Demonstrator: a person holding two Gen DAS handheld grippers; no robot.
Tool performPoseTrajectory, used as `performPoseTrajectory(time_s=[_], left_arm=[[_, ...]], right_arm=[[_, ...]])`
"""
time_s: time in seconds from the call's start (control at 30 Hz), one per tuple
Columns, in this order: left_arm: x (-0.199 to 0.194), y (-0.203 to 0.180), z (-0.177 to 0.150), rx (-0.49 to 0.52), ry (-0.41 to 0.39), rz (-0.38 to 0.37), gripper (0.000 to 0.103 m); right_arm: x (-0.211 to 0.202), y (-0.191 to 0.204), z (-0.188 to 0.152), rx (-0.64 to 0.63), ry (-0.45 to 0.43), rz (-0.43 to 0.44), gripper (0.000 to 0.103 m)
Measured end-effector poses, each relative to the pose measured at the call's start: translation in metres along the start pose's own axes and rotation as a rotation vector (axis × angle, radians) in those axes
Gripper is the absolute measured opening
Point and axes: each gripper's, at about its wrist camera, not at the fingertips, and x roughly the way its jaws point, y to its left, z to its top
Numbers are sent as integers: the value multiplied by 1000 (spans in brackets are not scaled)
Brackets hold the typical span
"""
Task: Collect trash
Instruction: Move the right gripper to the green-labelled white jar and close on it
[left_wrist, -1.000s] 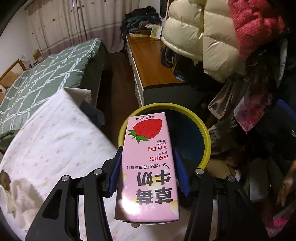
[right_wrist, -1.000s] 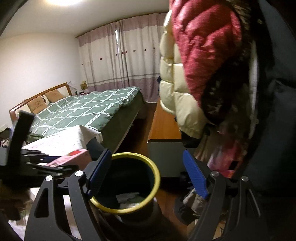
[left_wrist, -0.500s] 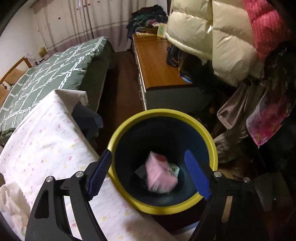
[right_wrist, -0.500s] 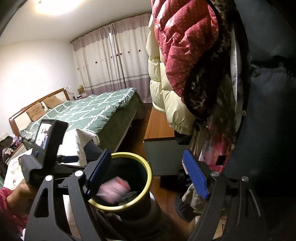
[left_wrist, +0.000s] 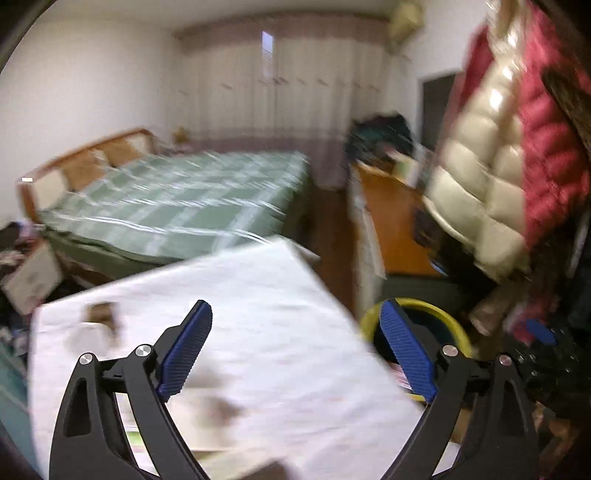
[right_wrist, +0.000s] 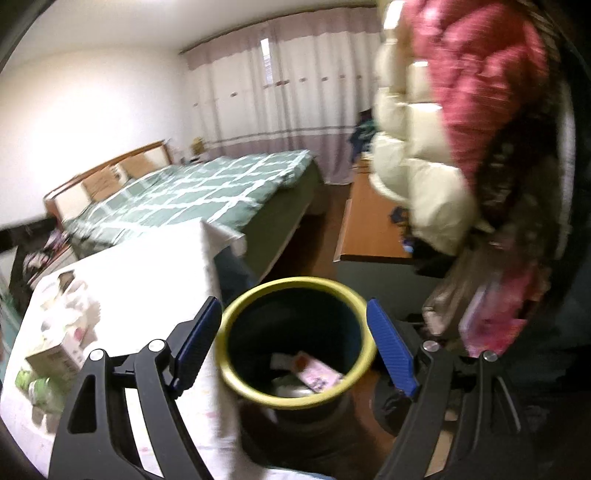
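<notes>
Now that the pink carton (right_wrist: 319, 374) lies inside the yellow-rimmed bin (right_wrist: 295, 286), the left gripper (left_wrist: 295, 352), jaws just opened wide and empty, looks over the near table (left_wrist: 280, 295) for more trash; the right gripper (right_wrist: 295, 352) gapes empty too

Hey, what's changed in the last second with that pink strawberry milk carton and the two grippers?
The left gripper let go of the pink carton, its jaws just opening with nothing between them; the carton dropped into the yellow-rimmed bin. That gripper then swung away over the white tablecloth. The right gripper stayed open and empty over the bin.
</notes>
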Motion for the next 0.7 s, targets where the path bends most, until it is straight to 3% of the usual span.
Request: performPoseTrajectory(time_s=[0.2,0.4,0.5,0.7], left_arm=[[-47,124,-27,-168,-111,199,93],[-50,230,-74,-295,-137,387,95],[-40,267,-101,-329,-131,495,95],[-32,312,-139,-418,-108,594,95]], right_arm=[[19,63,-2,-87,43,76,77],[31,132,-7,-183,84,155,77],[30,160,-12,-214,99,198,77],[24,206,-25,-288,125,255,77]])
